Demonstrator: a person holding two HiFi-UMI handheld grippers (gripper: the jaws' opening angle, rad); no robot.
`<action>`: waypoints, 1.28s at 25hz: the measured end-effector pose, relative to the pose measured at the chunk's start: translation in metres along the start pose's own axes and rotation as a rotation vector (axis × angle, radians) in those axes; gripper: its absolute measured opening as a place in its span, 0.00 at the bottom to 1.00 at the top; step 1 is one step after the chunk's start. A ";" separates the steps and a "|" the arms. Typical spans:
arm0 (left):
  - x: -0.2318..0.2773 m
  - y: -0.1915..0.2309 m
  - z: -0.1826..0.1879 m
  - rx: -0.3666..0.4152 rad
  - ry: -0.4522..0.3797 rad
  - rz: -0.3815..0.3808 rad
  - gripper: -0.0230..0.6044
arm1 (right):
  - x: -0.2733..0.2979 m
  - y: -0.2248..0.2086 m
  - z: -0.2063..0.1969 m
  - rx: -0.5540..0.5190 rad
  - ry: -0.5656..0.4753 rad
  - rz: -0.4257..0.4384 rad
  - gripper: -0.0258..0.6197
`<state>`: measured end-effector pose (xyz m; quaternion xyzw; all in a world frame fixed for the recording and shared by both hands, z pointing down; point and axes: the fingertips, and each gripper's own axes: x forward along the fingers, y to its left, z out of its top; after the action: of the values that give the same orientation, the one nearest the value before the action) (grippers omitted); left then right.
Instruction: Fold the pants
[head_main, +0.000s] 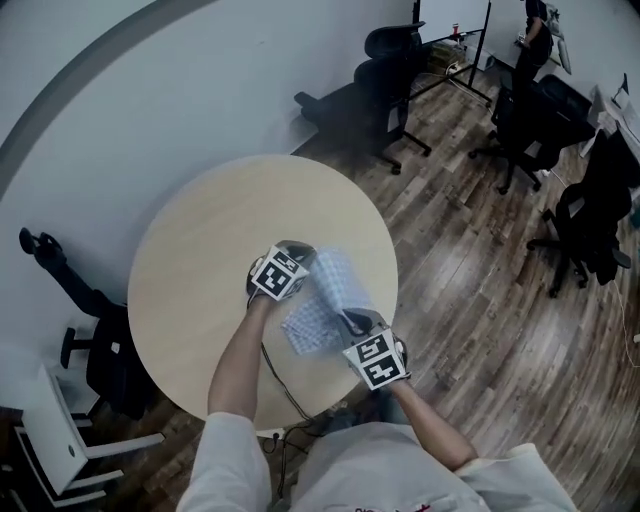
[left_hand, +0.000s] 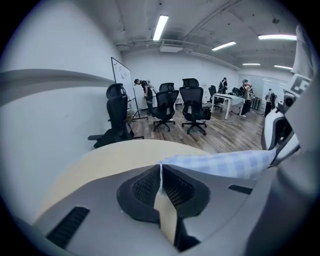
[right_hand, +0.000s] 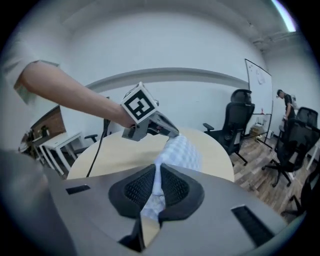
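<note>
The pants (head_main: 327, 300) are light blue checked cloth, held up off the round wooden table (head_main: 200, 260) and stretched between my two grippers. My left gripper (head_main: 300, 265) is shut on one edge of the cloth; in the left gripper view the pants (left_hand: 220, 162) run off to the right from its closed jaws (left_hand: 161, 172). My right gripper (head_main: 352, 322) is shut on the other edge. In the right gripper view the pants (right_hand: 180, 150) rise from its jaws (right_hand: 158, 175) toward the left gripper (right_hand: 170, 131).
A wall curves behind the table at left. Black office chairs (head_main: 385, 85) stand on the wooden floor at the back and right. A white chair (head_main: 60, 440) is at the lower left. People (head_main: 535, 35) stand far off.
</note>
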<state>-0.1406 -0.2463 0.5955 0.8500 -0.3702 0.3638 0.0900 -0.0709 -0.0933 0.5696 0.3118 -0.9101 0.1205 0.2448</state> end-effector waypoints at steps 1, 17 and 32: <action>-0.013 0.003 -0.015 -0.021 0.004 0.017 0.10 | 0.005 0.020 -0.001 -0.039 0.012 0.020 0.12; -0.111 -0.016 -0.230 -0.392 0.034 0.244 0.10 | 0.082 0.175 -0.140 -0.195 0.363 0.317 0.37; -0.171 -0.011 -0.154 -0.436 -0.281 0.482 0.10 | 0.049 0.102 -0.022 -0.091 -0.020 0.163 0.12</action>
<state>-0.2963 -0.0769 0.5903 0.7406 -0.6381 0.1665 0.1291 -0.1598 -0.0304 0.6073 0.2264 -0.9394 0.0953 0.2389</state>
